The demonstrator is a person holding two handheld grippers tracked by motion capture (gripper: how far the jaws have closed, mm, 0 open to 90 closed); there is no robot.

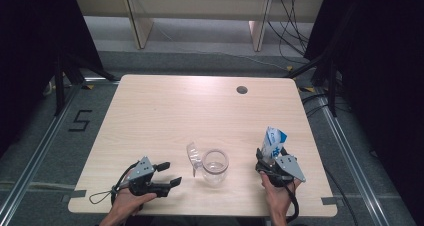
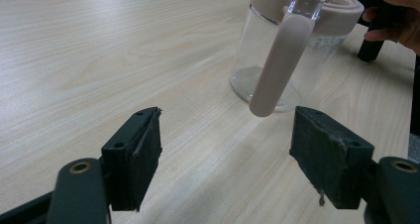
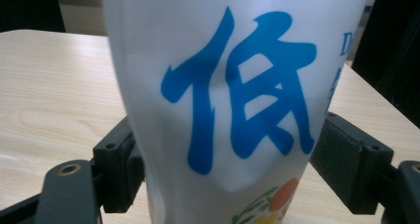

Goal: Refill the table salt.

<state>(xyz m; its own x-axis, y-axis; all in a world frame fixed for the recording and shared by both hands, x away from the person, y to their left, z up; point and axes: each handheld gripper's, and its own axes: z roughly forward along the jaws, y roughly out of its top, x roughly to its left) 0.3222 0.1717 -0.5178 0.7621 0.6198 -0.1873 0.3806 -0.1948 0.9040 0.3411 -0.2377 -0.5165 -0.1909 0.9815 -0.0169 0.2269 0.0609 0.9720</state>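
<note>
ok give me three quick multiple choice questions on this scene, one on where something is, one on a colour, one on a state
1. Where is the glass jar?
A. between the two grippers
B. by the table's round hole
C. on the floor

2. What colour is the big character on the white pouch?
A. red
B. blue
C. black

3. How is the left gripper?
A. shut on the jar's handle
B. open with nothing between its fingers
C. shut on the pouch

Answers:
1 A, the high view shows the jar between them.
2 B, blue in the right gripper view.
3 B, its fingers stand apart short of the jar's handle.
</note>
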